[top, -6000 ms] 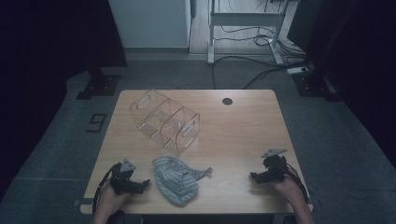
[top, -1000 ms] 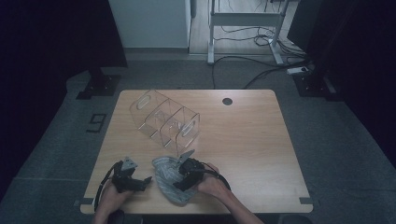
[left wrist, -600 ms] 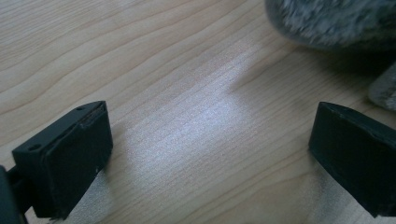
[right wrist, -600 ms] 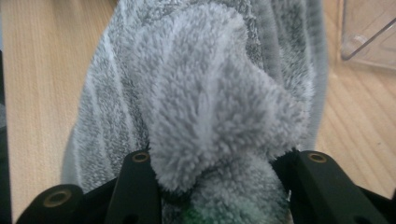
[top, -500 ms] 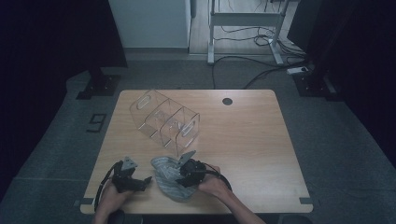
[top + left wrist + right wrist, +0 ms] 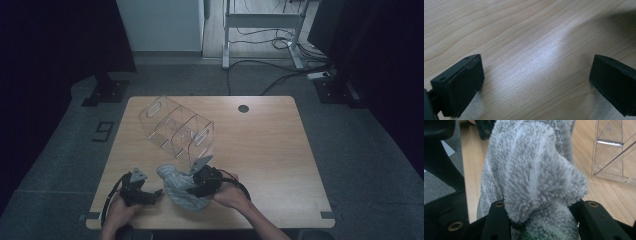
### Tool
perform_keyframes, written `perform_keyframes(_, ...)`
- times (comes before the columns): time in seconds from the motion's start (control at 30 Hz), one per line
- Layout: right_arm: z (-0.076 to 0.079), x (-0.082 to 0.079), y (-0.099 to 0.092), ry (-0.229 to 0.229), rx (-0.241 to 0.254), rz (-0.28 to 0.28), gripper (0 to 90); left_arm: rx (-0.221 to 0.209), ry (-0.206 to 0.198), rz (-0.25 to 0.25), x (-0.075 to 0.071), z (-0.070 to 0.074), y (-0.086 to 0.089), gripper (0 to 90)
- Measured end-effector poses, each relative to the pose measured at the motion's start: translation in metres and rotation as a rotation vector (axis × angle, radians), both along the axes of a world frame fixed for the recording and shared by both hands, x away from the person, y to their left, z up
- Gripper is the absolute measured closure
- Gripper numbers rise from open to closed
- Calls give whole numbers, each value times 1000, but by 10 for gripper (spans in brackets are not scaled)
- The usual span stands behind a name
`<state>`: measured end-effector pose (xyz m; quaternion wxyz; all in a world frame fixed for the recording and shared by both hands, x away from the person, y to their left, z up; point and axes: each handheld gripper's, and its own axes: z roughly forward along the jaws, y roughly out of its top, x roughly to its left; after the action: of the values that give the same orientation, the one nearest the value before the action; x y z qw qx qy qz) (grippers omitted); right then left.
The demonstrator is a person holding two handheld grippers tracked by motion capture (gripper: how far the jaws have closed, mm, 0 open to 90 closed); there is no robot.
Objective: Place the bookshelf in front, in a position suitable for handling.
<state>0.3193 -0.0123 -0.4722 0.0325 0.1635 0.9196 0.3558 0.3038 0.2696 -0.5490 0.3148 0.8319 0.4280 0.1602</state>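
Observation:
A grey fluffy cloth [image 6: 176, 192] lies bunched near the table's front edge. My right gripper [image 6: 190, 188] comes at it from the right, and its jaws have just closed on it. In the right gripper view the cloth [image 6: 536, 175] bulges up between the two black jaws, with my right gripper [image 6: 540, 213] shut on a thick fold. Just left of the cloth, my left gripper [image 6: 156, 193] rests on the wood. The left gripper view shows my left gripper [image 6: 536, 82] open wide over bare wood, with nothing between its jaws.
A clear plastic organiser [image 6: 175, 127] with several compartments stands behind the cloth, and its corner [image 6: 616, 152] is close on the right in the right gripper view. The wooden table [image 6: 270, 145] has a round cable hole [image 6: 243, 108] at the back. Grey floor surrounds it.
Since six seconds ago my right gripper has crossed from the table's front right to the cloth. In the last second it gripped the cloth and lifted it a little. The left gripper kept still.

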Motion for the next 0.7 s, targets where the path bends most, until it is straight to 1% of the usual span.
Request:
perform_keyframes(0.2,16,-2,-4,-3,15,8,587,-1,1,0,0,0,0,0)
perform_keyframes(0.3,20,-2,-6,-10,17,7,587,-1,1,0,0,0,0,0)
perform_keyframes(0.33,25,-3,-9,-4,28,4,589,0,1,0,0,0,0,0)
perform_keyframes(0.37,25,-3,-9,-4,28,4,589,0,1,0,0,0,0,0)
perform_keyframes(0.4,28,-3,-12,-10,30,2,589,0,1,0,0,0,0,0)
perform_keyframes(0.53,33,-4,-18,-5,36,4,590,0,1,0,0,0,0,0)
perform_keyframes(0.7,35,-6,-26,-6,23,0,590,0,1,0,0,0,0,0)
